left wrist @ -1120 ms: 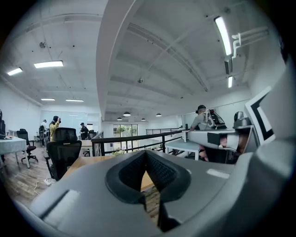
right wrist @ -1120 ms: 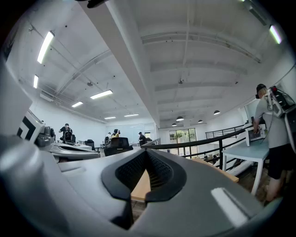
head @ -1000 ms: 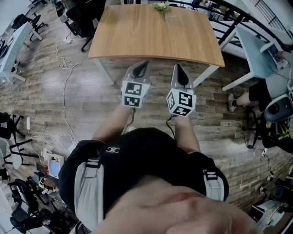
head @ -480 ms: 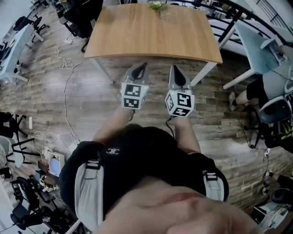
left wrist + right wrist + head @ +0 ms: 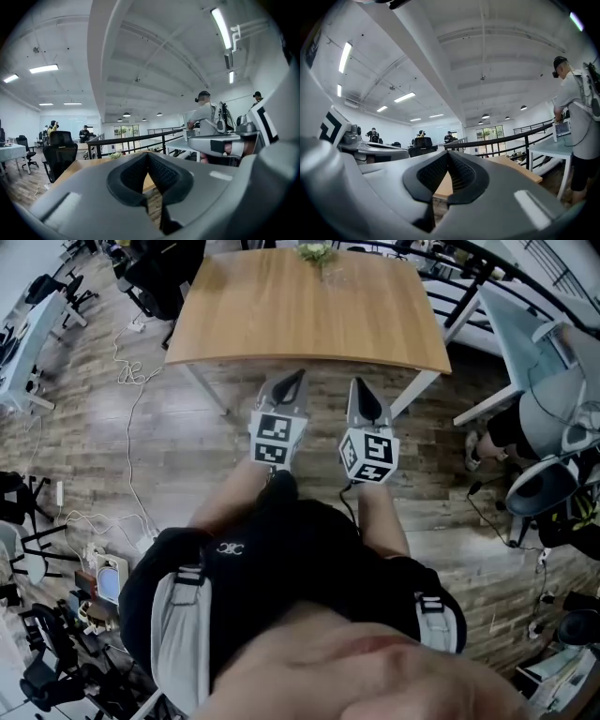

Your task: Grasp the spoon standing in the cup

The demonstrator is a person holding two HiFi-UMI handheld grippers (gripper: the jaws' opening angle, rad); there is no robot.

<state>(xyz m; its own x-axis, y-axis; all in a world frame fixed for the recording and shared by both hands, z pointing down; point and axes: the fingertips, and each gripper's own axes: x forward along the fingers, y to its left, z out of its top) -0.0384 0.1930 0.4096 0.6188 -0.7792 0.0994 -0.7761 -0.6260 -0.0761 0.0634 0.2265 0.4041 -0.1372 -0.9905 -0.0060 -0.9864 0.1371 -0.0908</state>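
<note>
**Both grippers closed and empty, still short of the table**

On the plank floor short of the wooden table [image 5: 281, 315], the person is standing with both grippers held low in front of the body, pointing ahead at the table's near edge.

The left gripper [image 5: 296, 376] is showing its ribbed pads pressed together at the tips in its own view, with nothing between them. Just to its right, the right gripper [image 5: 360, 382] is doing the same: jaws closed, gripping nothing. They are probably being carried side by side like this because nothing is yet within reach.

The task's thing is sitting well apart from them, at the table's far edge. A small clear vessel there, likely the cup [image 5: 331, 276], is standing just beside a green sprig [image 5: 317, 251]. The spoon is too small to make out.

Compared with a second ago, the table is spreading slightly wider in the head view and its near left corner is sliding leftward. That suggests the person is closing in. The grippers are keeping much the same pose, jaws unchanged.
</note>
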